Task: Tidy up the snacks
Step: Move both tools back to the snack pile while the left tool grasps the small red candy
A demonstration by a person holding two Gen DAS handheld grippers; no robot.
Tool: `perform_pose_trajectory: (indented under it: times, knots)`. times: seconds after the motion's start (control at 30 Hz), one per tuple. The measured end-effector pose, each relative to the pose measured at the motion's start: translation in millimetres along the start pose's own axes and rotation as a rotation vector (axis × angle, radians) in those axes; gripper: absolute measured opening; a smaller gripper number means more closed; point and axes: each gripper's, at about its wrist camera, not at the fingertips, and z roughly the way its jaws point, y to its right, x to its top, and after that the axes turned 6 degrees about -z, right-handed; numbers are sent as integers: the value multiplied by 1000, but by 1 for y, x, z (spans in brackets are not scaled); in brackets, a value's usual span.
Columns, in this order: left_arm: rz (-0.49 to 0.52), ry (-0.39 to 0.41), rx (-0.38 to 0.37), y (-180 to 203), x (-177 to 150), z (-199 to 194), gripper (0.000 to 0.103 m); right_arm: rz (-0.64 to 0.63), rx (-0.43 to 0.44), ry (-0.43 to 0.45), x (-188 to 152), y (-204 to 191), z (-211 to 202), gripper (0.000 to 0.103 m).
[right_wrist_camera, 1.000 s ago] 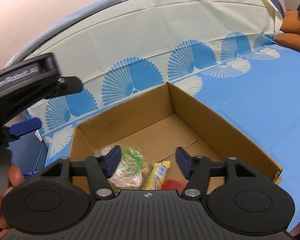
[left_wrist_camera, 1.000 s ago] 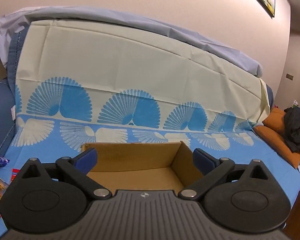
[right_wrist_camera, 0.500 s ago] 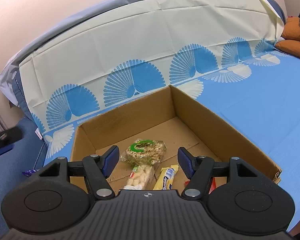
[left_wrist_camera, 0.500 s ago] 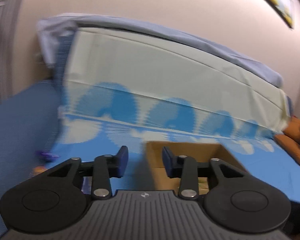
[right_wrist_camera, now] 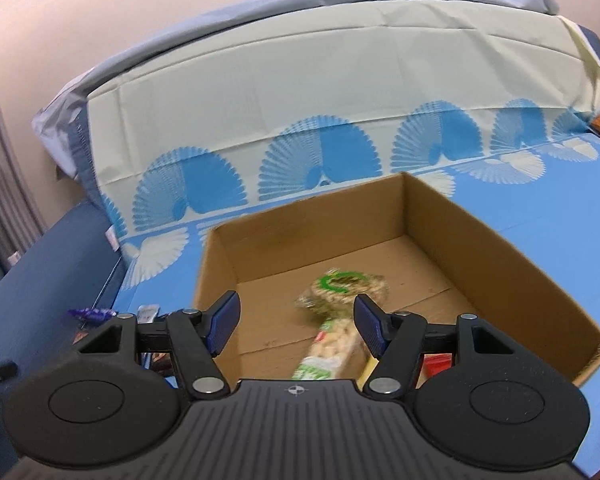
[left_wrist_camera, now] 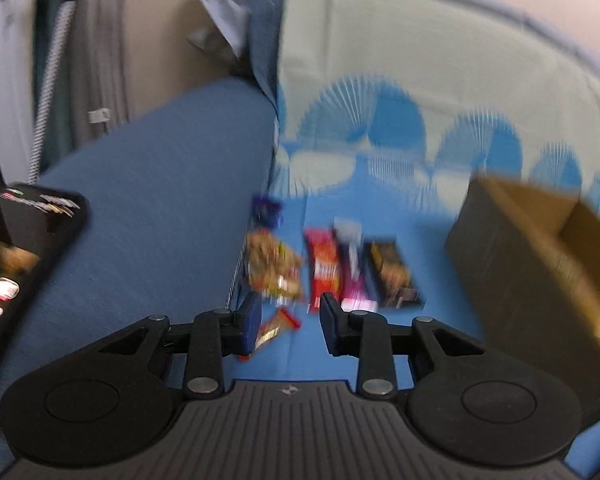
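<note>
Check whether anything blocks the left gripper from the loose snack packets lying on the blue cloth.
Nothing visible does. The left gripper is open, with only bare blue patterned cloth between it and the red snack packet ahead. A small orange-red wrapper lies by its left finger. The view is blurred.

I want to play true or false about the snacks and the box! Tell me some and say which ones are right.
1. The cardboard box has no snacks in it. False: a green-labelled snack bag and other packets lie inside.
2. The left gripper is open and holds nothing. True.
3. Several snack packets, like the red packet, lie on the blue cloth beside the box. True.
4. The right gripper is squeezing a packet. False: it is open over the box, gripping nothing.
</note>
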Motion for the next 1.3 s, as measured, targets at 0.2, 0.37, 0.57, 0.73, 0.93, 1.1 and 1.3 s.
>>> perform_pose_trajectory:
  times: [0.2,0.37,0.57,0.73,0.93,1.1,1.3]
  knots:
    - [214,-13,86,16,-23,52,48,-50,40,-13,-4,-21,5,65]
    - [279,-18,156,22,-37,83,50,-86,61,-17,-7,-33,7,65]
    - [286,-45,195,23,-37,109,50,-127,84,-13,-11,-43,8,65]
    - [195,-70,141,10,-32,107,24,-156,105,0,-12,-51,9,65]
    - [140,-79,47,5,-28,93,20,-187,131,17,-15,-68,7,65]
    - [131,-115,47,7,-29,100,19,-237,159,32,-20,-87,3,65]
    - [16,-142,-80,-3,-20,73,18,-302,194,55,-27,-109,-4,65]
